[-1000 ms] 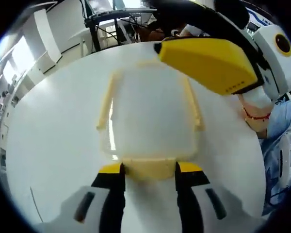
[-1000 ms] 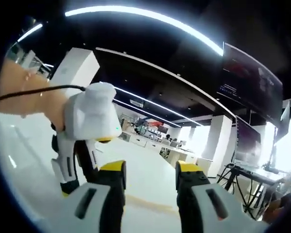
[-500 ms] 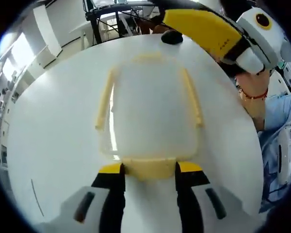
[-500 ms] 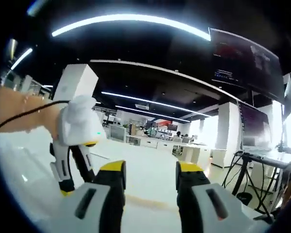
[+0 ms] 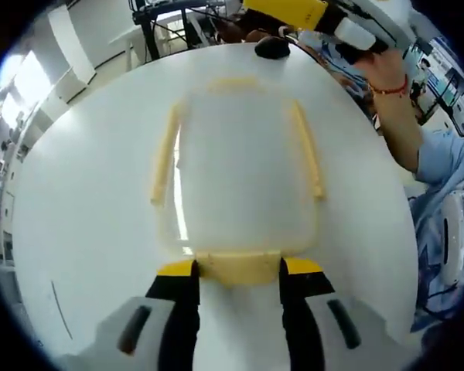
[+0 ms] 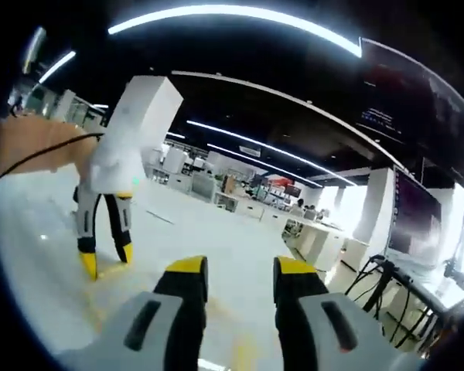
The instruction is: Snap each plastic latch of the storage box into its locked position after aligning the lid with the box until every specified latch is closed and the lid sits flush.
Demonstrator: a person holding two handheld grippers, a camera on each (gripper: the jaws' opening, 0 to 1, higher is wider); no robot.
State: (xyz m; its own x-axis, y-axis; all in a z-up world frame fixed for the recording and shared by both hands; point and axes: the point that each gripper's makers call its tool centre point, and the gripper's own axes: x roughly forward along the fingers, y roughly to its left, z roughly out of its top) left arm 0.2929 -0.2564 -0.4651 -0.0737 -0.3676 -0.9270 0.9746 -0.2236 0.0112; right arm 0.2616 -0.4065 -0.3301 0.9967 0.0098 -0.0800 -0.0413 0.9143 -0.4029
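Where glare washes the white table (image 5: 85, 201), outlines are faint and entries are limited accordingly.

Storage box (image 5: 240, 178): translucent, lid on, standing mid-table; walls and contents cannot be made out through the glare.
Side latches: one pale yellow latch (image 5: 164, 158) along the box's left side, another (image 5: 308, 158) along its right; whether either is snapped home cannot be told.
Near latch (image 5: 238, 267): pale yellow, at the box edge nearest the camera, lying between the left jaw tips; contact cannot be confirmed.
Far latch (image 5: 233, 83): faint yellow strip at the far box edge.
Left gripper (image 5: 238, 270): jaws parted to about the near latch's width, straddling it. From the right gripper view it (image 6: 104, 259) hangs tips-down over the table, jaws apart, a person's forearm above.
Right gripper (image 6: 233, 270): jaws slightly apart, nothing between them, pointing level across an office hall. In the left gripper view it (image 5: 294, 11) is cut off past the far table edge.
Dark round object (image 5: 272, 48): at the far table edge, unidentifiable.
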